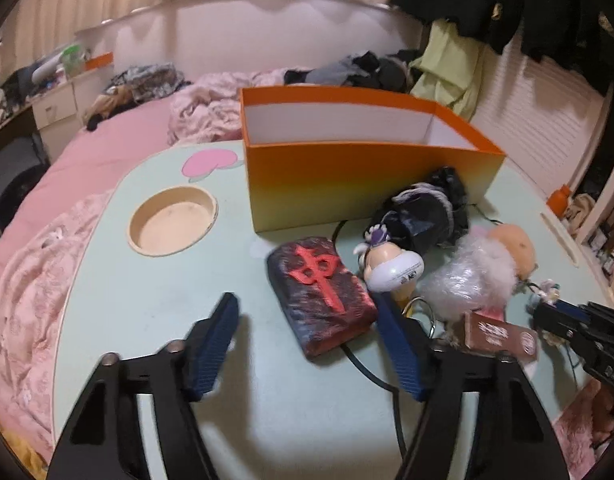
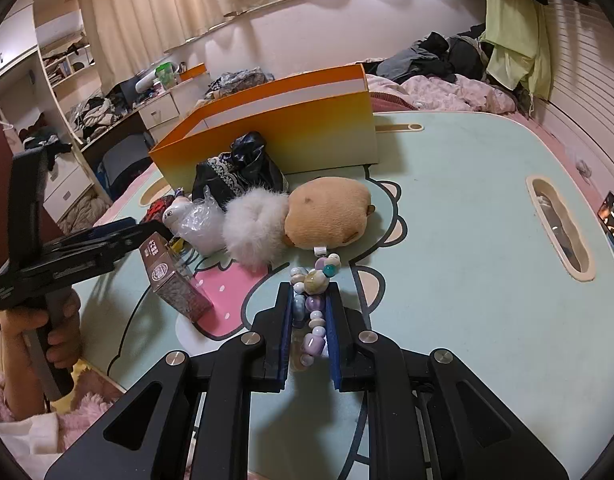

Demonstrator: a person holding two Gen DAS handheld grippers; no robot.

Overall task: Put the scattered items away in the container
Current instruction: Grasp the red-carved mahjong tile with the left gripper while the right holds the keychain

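Beads sit pinched between your right gripper's [image 2: 310,300] blue pads: a bead string [image 2: 313,308] of lilac, white and teal pieces runs down the narrow gap, its far end bunched just past the fingertips on the pale green table [image 2: 467,240]. Your left gripper [image 1: 309,312] has its fingers spread partway, and the dark block with a red character [image 1: 321,288] lies between them on the table; the right-hand pad looks close against the block's edge, the left-hand pad stands clear of it, so nothing is gripped. No earlier view lets you judge more than that. Just beyond the block lie a small figure with a white base [image 1: 391,264], a black lace-trimmed pouch [image 2: 239,172], a white fur pompom [image 2: 253,228] touching a tan plush [image 2: 327,212], and a small brown carton [image 2: 171,284] tilted near your left hand [image 2: 47,336]. Behind them all stands the orange container [image 1: 347,184], open-topped.
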